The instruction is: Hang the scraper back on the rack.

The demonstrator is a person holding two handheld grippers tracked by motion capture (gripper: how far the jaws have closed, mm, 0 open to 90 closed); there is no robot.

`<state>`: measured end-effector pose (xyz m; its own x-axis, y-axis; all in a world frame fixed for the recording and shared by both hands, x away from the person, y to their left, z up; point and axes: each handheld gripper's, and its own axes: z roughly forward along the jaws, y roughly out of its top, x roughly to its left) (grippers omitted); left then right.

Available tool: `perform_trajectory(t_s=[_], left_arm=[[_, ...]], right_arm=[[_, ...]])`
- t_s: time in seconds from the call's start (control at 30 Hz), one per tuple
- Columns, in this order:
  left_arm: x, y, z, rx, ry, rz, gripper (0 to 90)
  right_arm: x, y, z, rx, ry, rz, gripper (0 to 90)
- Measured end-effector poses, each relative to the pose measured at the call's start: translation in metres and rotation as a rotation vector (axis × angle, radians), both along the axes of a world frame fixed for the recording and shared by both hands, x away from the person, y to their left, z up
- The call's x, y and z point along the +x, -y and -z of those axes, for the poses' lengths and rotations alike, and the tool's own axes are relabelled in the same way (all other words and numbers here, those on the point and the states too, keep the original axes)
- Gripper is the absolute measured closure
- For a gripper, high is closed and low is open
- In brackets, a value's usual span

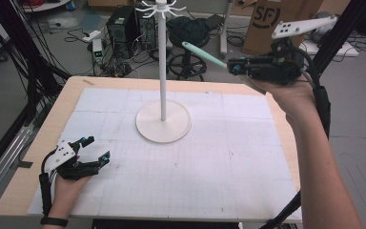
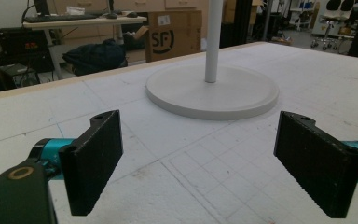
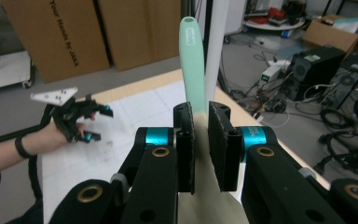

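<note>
Looking down from the high view, a pale wooden table (image 1: 71, 90) carries a white gridded mat (image 1: 228, 167), and on the mat's far middle stands a white rack (image 1: 163, 95) with a round flat base, a thin upright pole and a ring of hooks at its top. The left gripper (image 1: 95, 150) rests low on the mat's near left corner in the person's left hand (image 1: 66, 183), its jaws spread wide with nothing between them. The right gripper (image 1: 233, 66) is held up in the air over the table's far right edge, jaws closed on a utensil with a mint green handle (image 1: 202, 53); the handle slants up and left toward the pole, its tip close to the pole but apart from it. A brown cardboard box (image 1: 281, 21) stands on the floor beyond. In the left gripper view, the two black jaws stand far apart over the mat, with the rack's base (image 2: 212, 91) ahead between them. In the right gripper view, the jaws are pressed narrow against the utensil's cream lower part (image 3: 200, 140), the green handle (image 3: 192, 65) rising straight beyond them just beside the white pole (image 3: 216, 46), and the left gripper (image 3: 81, 114) shows farther off, open
</note>
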<state>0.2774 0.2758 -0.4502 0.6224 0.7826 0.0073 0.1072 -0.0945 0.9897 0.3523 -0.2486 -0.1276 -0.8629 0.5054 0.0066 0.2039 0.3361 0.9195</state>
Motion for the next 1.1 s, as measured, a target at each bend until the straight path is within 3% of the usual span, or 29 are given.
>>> perform_trajectory(t_s=[0.2, 0.47, 1.1], left_arm=[[0.0, 0.0, 0.0, 0.001, 0.001, 0.001, 15.9], [0.0, 0.0, 0.0, 0.005, 0.003, 0.003, 15.8], [-0.001, 0.0, 0.0, 0.006, 0.003, 0.002, 15.8]], right_arm=[[0.009, -0.005, -0.017, 0.02, 0.016, 0.025, 81.7], [0.016, -0.008, -0.026, 0.036, 0.019, 0.041, 81.7], [0.026, -0.014, -0.027, 0.034, 0.025, 0.067, 81.6]])
